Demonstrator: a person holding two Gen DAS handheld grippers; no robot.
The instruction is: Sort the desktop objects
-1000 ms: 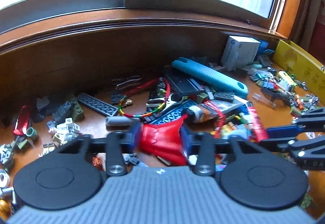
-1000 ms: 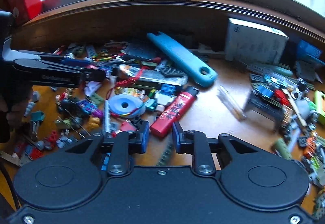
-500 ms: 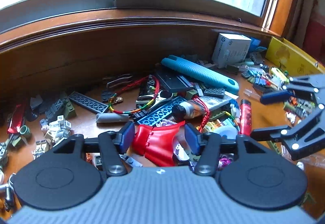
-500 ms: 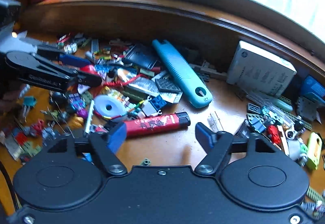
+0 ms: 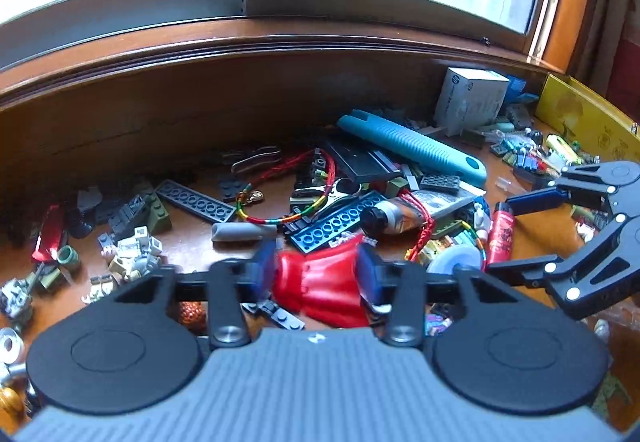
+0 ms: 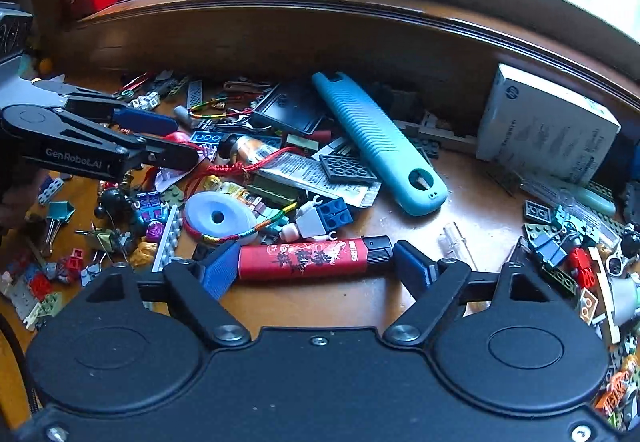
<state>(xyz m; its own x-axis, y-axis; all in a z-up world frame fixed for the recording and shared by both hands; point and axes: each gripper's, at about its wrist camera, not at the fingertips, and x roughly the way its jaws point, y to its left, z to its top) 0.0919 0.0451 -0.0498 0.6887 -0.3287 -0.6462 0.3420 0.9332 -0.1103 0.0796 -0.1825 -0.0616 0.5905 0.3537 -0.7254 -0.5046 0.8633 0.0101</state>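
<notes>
Both right gripper (image 6: 316, 269) fingers (image 6: 219, 269) flank the red lighter (image 6: 312, 257) lengthwise.

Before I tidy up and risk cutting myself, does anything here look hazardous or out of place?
Among the toy bricks, a red lighter lies flat between the fingers of the open right tool, and a teal utility knife lies behind it; neither belongs with toys.
</notes>
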